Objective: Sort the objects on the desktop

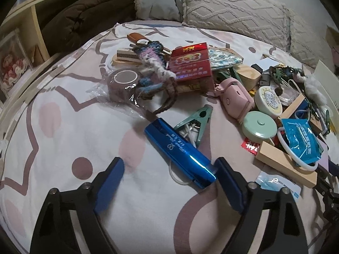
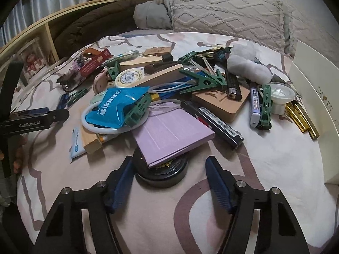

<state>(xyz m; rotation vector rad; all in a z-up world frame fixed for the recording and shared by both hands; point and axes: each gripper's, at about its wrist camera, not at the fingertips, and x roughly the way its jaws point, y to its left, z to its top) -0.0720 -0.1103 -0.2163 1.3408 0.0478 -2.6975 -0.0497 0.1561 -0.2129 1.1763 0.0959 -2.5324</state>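
Note:
A heap of small objects lies on a pink-patterned bedsheet [image 1: 70, 131]. My left gripper [image 1: 169, 170] is open, low over the sheet. A shiny blue case [image 1: 180, 152] lies slantwise between its fingers; its near end meets the right finger [image 1: 227, 177], while the left finger [image 1: 112, 180] stands clear. My right gripper [image 2: 169, 169] is open around a dark round tin [image 2: 163, 172]. A purple notebook [image 2: 171, 131] rests on the tin. The left finger [image 2: 122, 180] is at the tin's edge, and a gap shows at the right finger [image 2: 216, 182].
Near the left gripper are a green clip [image 1: 195, 122], a tape roll [image 1: 124, 84], a red box [image 1: 190, 63] and a mint round case [image 1: 259, 128]. By the right gripper lie a blue packet [image 2: 120, 105], a black lighter [image 2: 214, 122], a wood block [image 2: 224, 99] and a white box [image 2: 315, 105]. Pillows are behind.

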